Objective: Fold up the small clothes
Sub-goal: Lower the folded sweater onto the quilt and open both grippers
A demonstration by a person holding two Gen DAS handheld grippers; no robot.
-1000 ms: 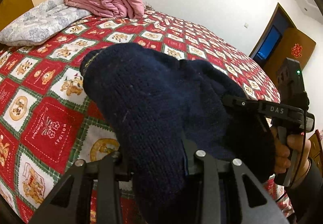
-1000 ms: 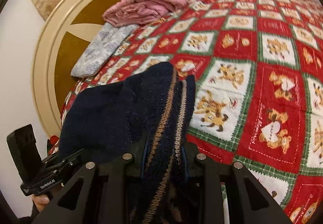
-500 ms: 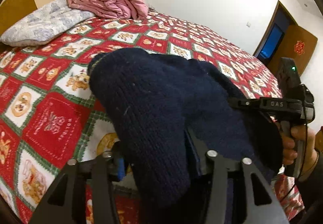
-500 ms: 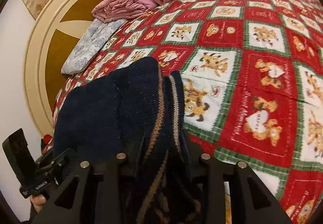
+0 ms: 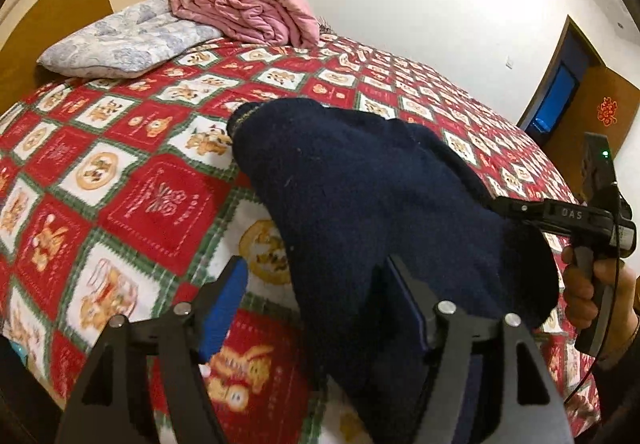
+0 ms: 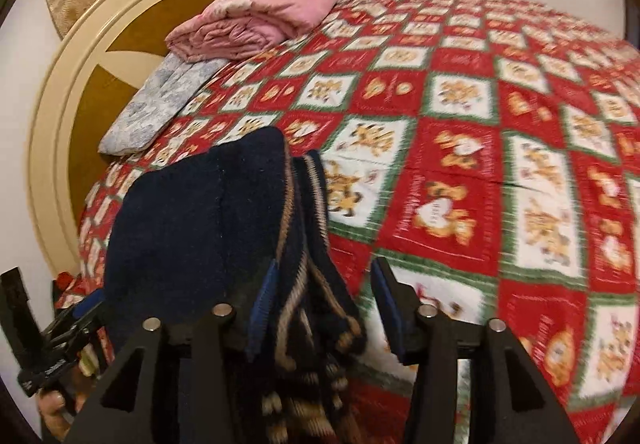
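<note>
A dark navy knitted garment (image 5: 360, 203) with tan striped edging lies bunched on the red patchwork quilt (image 5: 152, 199) near the bed's front edge. My left gripper (image 5: 316, 304) is open, its jaws spread; the garment drapes over the right finger. My right gripper (image 6: 324, 296) is open too, its jaws apart, with the garment's striped edge (image 6: 304, 244) lying between the blue pads. The right gripper also shows in the left wrist view (image 5: 560, 215), at the garment's far side.
A folded pink quilt (image 5: 240, 7) and a grey floral pillow (image 5: 120, 39) lie at the head of the bed by the round headboard (image 6: 80, 83). A doorway (image 5: 568, 91) is at the right. The quilt stretches wide beyond the garment.
Both grippers were shut on the garment and have opened, letting it go. The garment has sunk down onto the quilt.
</note>
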